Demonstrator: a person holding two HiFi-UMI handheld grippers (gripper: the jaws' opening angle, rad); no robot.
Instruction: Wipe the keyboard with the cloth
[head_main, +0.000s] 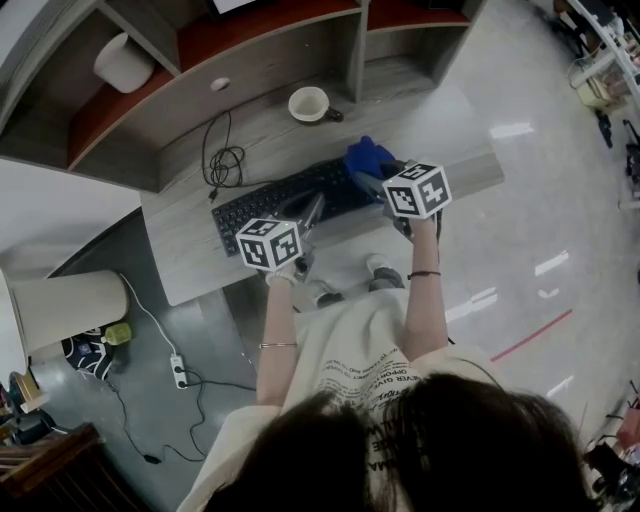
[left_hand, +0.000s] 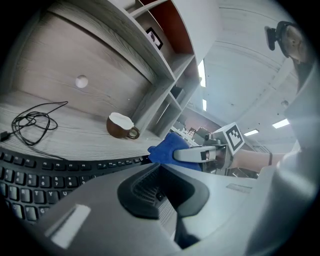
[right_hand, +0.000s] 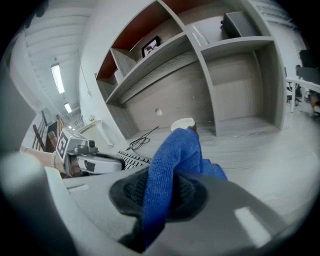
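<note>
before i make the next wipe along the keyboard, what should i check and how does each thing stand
1. Cloth held: ok, the right gripper is shut on it.
2. Cloth at the keyboard: ok, it sits at the right end in the head view.
3. Cloth pressing on the keys: cannot tell.
4. Left gripper out of the path: probably not ok; shut and empty, it hangs over the keyboard's middle.
5. Cup clear: ok, it stands behind the keyboard, apart from it.
6. Cable off the keys: ok, it lies coiled behind the left end.
</note>
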